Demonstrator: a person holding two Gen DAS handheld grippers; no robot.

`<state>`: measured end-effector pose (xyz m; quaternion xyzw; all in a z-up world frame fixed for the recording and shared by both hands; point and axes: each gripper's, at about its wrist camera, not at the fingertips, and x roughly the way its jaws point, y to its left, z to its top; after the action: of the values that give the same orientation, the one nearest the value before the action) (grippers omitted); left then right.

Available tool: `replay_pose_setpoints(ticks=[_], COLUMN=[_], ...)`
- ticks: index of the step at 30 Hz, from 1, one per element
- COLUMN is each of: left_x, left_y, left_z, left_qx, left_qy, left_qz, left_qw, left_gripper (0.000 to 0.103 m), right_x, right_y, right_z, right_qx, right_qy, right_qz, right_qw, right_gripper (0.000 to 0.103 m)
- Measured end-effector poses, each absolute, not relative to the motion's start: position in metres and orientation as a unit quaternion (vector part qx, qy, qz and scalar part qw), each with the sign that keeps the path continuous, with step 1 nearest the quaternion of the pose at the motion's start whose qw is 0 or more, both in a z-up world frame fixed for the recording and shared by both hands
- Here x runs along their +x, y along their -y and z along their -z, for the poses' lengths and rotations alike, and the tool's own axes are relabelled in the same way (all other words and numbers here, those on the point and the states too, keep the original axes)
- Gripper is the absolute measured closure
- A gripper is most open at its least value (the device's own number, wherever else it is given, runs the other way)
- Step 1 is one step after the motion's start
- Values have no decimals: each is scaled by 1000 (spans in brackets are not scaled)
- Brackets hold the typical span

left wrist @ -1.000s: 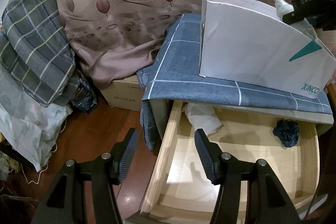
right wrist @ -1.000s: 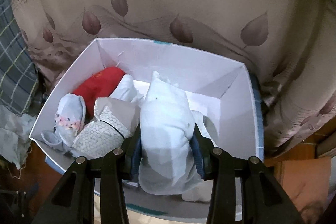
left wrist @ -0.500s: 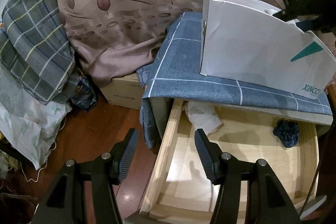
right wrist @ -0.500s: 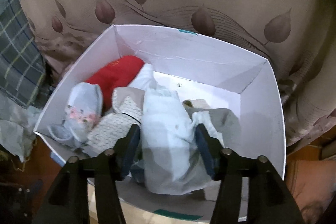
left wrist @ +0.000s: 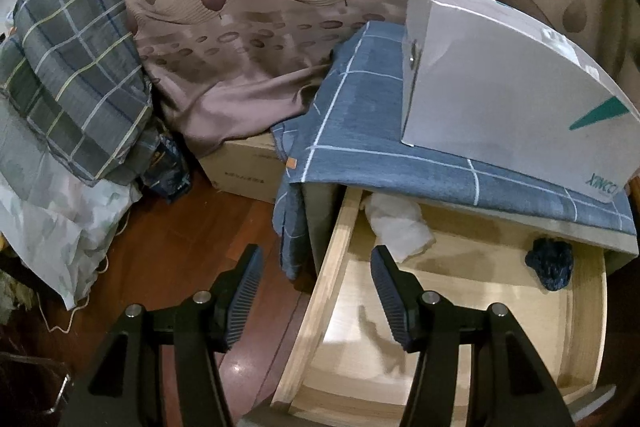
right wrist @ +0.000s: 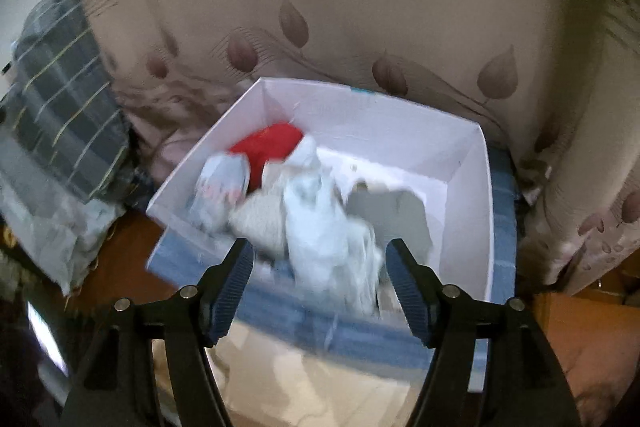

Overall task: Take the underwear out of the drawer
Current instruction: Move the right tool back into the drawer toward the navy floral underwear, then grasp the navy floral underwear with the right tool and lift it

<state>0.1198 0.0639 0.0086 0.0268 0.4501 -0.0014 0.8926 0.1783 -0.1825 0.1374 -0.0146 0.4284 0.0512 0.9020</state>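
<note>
The open wooden drawer (left wrist: pixel 332 259) holds a white underwear piece (left wrist: pixel 400 227) at its back left and a dark blue piece (left wrist: pixel 550 265) at its back right. My left gripper (left wrist: pixel 316 287) is open and empty, straddling the drawer's left wall. The white box (left wrist: pixel 512 99) stands on the cabinet top above the drawer. In the right wrist view the box (right wrist: pixel 468 195) holds several folded pieces, among them a pale white one (right wrist: pixel 328 227) and a red one (right wrist: pixel 272 145). My right gripper (right wrist: pixel 320 279) is open and empty, in front of the box; the view is blurred.
A blue checked cloth (left wrist: pixel 360 131) covers the cabinet top. A cardboard box (left wrist: pixel 244 167) sits on the wooden floor (left wrist: pixel 180 247) to the left. Plaid bedding (left wrist: pixel 72 67) and a white bag (left wrist: pixel 60 227) lie at far left. A leaf-print curtain (right wrist: pixel 360 7) hangs behind.
My right gripper opened, let go of the pale white piece into the box and pulled back and up. My left gripper has hardly moved.
</note>
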Motion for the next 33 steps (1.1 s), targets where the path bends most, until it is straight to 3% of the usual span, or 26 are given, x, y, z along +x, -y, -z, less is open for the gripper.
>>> replay_pose_setpoints(ticks=[5,8,11,19,33], left_x=[120,122,125,129,130], left_y=[-72,-80,-88,-90,-85], left_z=[-10,-10,-7,-2,1], left_qx=[14,-1,-17,-15,-1], left_qy=[-449,-452,-459,-468,-473], left_qz=[-13,-25,-34,-46,-45], left_qw=[893,892,887,882,880], left_gripper=[46,46,46,46,46], right_x=[122,101,96,123,155], right_y=[197,211,221,226,223], right_z=[-103,-61,-19,65,138], right_qx=[-46,-59,-66,-137,-255], right_qy=[-450,-490,-527,-557,-561], right_qz=[-73,-77,-67,-43,-10], right_qw=[889,866,844,818,788], right_gripper=[40,52,57,60,60])
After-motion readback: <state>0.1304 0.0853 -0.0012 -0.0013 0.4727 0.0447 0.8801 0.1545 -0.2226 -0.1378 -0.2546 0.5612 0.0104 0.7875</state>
